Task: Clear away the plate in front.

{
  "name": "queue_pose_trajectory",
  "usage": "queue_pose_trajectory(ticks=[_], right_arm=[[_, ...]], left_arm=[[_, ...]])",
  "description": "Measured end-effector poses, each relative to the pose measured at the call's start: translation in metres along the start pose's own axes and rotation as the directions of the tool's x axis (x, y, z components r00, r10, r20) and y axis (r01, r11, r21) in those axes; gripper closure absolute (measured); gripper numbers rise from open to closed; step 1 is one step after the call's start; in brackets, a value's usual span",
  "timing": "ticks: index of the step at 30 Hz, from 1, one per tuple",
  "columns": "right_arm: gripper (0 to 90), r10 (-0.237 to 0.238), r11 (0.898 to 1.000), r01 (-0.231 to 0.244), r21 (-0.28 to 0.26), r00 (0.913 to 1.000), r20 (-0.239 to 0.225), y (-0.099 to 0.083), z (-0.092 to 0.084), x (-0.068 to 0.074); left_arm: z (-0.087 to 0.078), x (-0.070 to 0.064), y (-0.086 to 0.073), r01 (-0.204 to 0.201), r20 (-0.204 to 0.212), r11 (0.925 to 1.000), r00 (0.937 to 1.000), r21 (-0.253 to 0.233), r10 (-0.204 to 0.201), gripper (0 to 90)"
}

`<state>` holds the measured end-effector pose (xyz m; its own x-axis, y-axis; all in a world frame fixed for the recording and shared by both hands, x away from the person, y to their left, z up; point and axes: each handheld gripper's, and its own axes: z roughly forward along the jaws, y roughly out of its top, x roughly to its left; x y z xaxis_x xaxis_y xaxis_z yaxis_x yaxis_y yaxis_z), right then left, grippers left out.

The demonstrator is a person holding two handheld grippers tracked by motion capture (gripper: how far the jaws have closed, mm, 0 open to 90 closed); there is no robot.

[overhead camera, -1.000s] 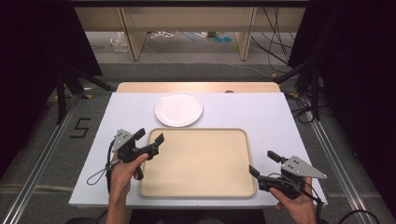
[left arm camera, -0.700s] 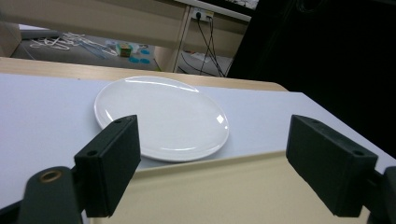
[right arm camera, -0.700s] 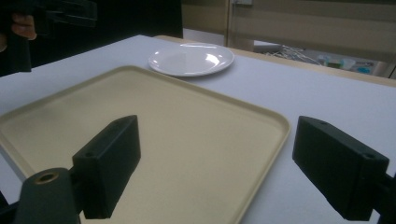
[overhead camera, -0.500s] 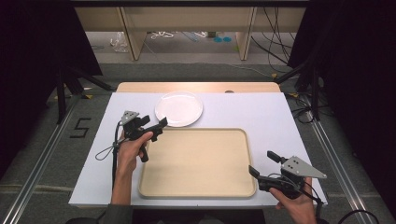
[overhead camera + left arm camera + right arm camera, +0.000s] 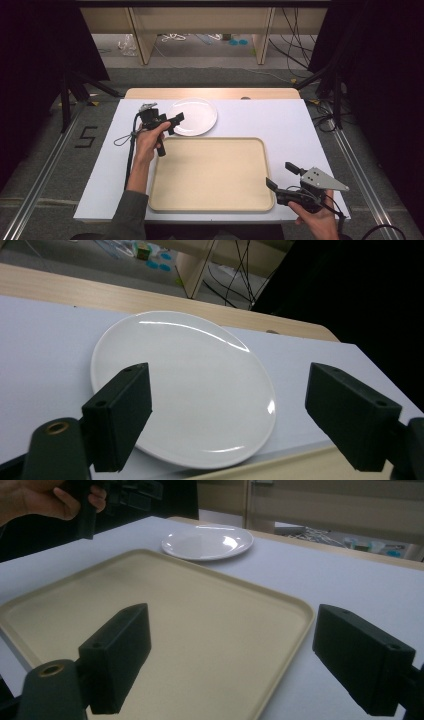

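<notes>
A white plate (image 5: 192, 116) lies empty at the back of the white tabletop, just beyond a large beige tray (image 5: 210, 172) that is also empty. My left gripper (image 5: 175, 124) hovers open at the plate's left rim, over the tray's far left corner. In the left gripper view the plate (image 5: 185, 385) lies between and beyond the wide-apart jaws of the left gripper (image 5: 227, 375). My right gripper (image 5: 279, 173) stands open at the tray's near right corner, holding nothing. From the right gripper (image 5: 232, 612) I look across the tray (image 5: 150, 610) to the plate (image 5: 207, 541).
The white sheet (image 5: 280, 122) covers a wooden table whose bare edge (image 5: 215, 93) shows at the back. Cables (image 5: 300, 55) and wooden legs (image 5: 142, 42) are on the floor beyond. Dark stands flank both sides. A hand (image 5: 35, 500) holds the left gripper.
My left gripper has moved away from the person and to the right, from the tray's left edge up to the plate's rim. The right gripper has stayed put.
</notes>
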<state>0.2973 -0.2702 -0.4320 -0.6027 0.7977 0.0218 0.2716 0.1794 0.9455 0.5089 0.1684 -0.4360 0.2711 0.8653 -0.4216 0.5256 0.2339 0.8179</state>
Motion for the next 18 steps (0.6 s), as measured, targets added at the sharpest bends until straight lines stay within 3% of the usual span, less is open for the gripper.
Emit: queue_pose_trajectory(ticks=[4,6,8,10,12,18], right_arm=[[16.6,0.024,1.0,-0.024,0.001,0.9996,-0.016,0.0,0.001,0.002],[16.6,0.018,1.0,-0.018,0.012,0.9998,-0.008,0.0,0.0,0.002],[16.6,0.021,1.0,-0.021,0.014,0.9998,-0.005,0.0,0.0,0.002],[16.6,0.02,1.0,-0.02,0.011,0.9998,-0.008,0.0,0.0,0.002],[16.6,0.021,1.0,-0.02,0.011,0.9997,-0.009,0.0,0.0,0.002],[16.8,0.016,1.0,-0.016,0.001,0.9998,-0.011,0.0,0.001,0.002]], left_arm=[[0.021,0.019,0.004,0.077,-0.035,0.9961,0.9966,0.044,-0.075,16.8],[0.024,0.022,0.004,0.086,-0.039,0.9954,0.9957,0.042,-0.084,16.9],[0.031,0.032,0.001,0.131,-0.038,0.9893,0.9909,0.063,-0.129,17.3],[0.035,0.036,0.0,0.148,-0.058,0.9871,0.9878,0.061,-0.144,17.4],[0.036,0.04,0.0,0.15,-0.054,0.9867,0.9878,0.063,-0.146,17.8],[0.041,0.05,-0.002,0.203,-0.057,0.9766,0.9783,0.071,-0.199,19.8]])
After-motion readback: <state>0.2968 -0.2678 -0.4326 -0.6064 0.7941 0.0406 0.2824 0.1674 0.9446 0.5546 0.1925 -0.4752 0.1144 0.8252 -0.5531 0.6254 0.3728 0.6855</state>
